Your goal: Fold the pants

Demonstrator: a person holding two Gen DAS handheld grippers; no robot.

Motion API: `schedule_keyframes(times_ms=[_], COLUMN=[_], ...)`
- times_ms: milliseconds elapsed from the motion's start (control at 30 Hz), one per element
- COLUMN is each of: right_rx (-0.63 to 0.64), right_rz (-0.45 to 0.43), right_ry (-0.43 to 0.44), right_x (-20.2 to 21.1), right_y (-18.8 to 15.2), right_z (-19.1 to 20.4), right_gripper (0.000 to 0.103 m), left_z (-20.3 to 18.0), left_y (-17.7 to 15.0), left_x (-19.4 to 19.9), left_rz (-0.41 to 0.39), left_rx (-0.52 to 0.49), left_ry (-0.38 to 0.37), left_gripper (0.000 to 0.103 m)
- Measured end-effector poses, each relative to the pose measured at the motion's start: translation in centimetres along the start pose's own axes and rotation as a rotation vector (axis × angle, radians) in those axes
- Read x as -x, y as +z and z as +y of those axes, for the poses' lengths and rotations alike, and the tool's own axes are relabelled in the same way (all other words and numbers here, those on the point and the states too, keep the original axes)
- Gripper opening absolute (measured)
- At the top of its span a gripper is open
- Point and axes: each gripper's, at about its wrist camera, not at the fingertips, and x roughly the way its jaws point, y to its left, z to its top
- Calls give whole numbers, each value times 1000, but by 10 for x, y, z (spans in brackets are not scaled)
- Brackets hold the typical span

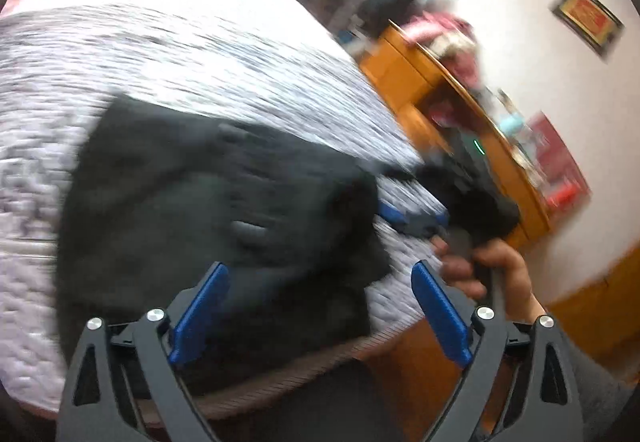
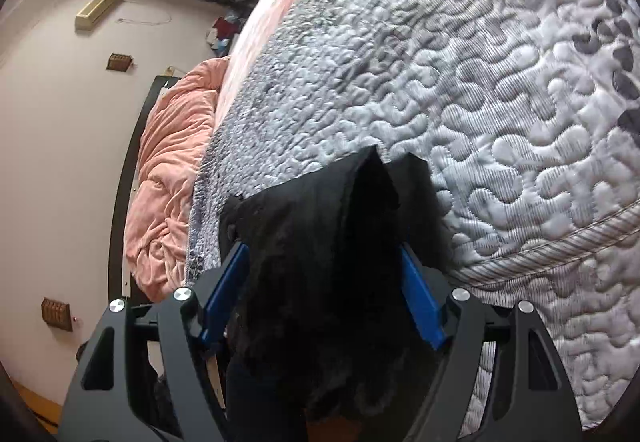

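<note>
While your left gripper hangs over the near edge of the quilted mattress, its blue fingers stand spread wide with nothing pinched; the dark pants lie folded flat on the mattress just beyond and beneath the tips, untouched. Item two: your right gripper, fingers likewise spread, with a bunched fold of the pants hanging between them; whether the pads press on it you cannot tell from this view. Orientation in the left wrist view: long axis runs from lower left toward upper right, one end reaching toward your right hand. Beside the mattress lies a pink blanket.
</note>
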Motion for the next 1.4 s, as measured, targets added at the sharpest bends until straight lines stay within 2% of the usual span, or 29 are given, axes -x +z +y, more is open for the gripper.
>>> schedule_keyframes(times_ms=[33, 67, 100, 167, 233, 300, 333, 367, 400, 467, 567, 633, 733, 800, 833, 867, 967, 1100, 1167, 1200, 1267, 1333, 1400], right_rx=[-9, -11, -7, 47, 43, -8, -6, 8, 6, -13, -29, -74, -110, -99, -97, -100, -65, -106, -69, -58, -38, 4, 52], right_rz=[1, 12, 23, -8, -41, -46, -46, -52, -62, -85, -138, -125, -65, -41, -47, -70, -137, -126, -120, -123, -186, -258, -249], right_ry=[5, 14, 19, -9, -34, -131, -184, -217, -200, -168, -190, -166, -158, -137, -156, -157, -176, -253, -281, -268, -288, -298, -257], right_x=[-4, -7, -9, -3, 4, -1, -6, -8, -6, 8, 37, 45, 35, 23, 21, 27, 45, 36, 34, 38, 55, 70, 64], right_y=[0, 0, 1, 2, 3, 5, 4, 2, -1, -9, -34, -52, -74, -83, -84, -87, -93, -97, -98, -97, -93, -84, -66], right_z=[-1, -1, 2, 17, 19, 5, 1, -1, -1, 4, 7, 0, -8, -8, -9, -10, 2, -22, -21, -17, 0, 17, 36], right_gripper=[63, 37, 28, 14, 11, 13, 24, 28, 32, 66, 72, 75, 74, 42, 33, 29, 27, 29, 39, 40, 48, 52, 52], left_z=[19, 30, 42, 61, 74, 84, 87, 89, 89, 90, 93, 95, 96, 94, 93, 92, 96, 103, 102, 101, 101, 104, 108], left_y=[2, 3, 4, 2, -1, -5, -6, -8, -8, -11, -13, -13, -14, -16, -16, -16, -16, -17, -19, -20, -20, -21, -21], left_x=[4, 5, 6, 6, 6, 1, 1, 0, 0, 2, 3, 3, -1, -1, 0, 3, 14, 12, 9, 10, 14, 15, 12], left_rz=[-7, -4, -5, -11, -5, 14, 19, 28, 31, 31, 33, 35, 50, 53, 53, 52, 28, 47, 64, 63, 53, 53, 66], left_rx=[35, 57, 74, 80, 98, 119, 124, 126, 121, 104, 101, 107, 105, 96, 91, 87, 94, 118, 109, 101, 93, 105, 122], left_ry=[46, 82, 135, 242, 293, 329, 336, 336, 336, 338, 333, 330, 327, 326, 329, 330, 333, 329, 325, 322, 322, 323, 320], left_gripper=[93, 93, 93, 93, 93, 93, 93, 93, 93, 93, 93, 93, 93, 93, 93, 93, 94, 94, 94, 94, 94, 95, 95])
